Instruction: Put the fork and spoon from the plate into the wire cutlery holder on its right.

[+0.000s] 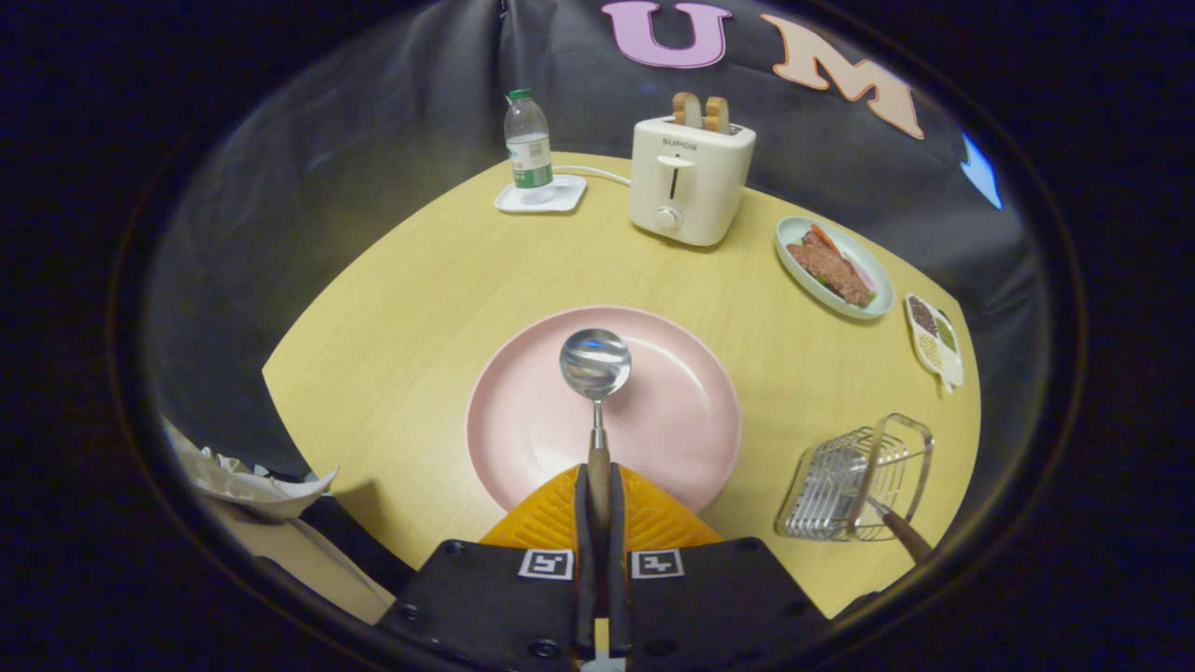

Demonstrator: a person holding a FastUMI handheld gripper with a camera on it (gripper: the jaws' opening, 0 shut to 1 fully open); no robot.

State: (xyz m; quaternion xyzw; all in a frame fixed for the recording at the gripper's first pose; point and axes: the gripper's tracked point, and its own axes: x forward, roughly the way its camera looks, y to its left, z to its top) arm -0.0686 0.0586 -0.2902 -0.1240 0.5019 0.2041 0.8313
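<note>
Spoon handle pinched between closed jaws, bowl pointing straight ahead above pink plate

Gripper: both fingers drawn together, pressing from either side on the wooden handle of the spoon. Handle runs straight ahead between them; bowl sits beyond the tips, held level.

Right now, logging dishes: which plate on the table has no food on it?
The pink plate just ahead of the gripper, which is shut on the spoon. The blue plate holds food.
</note>
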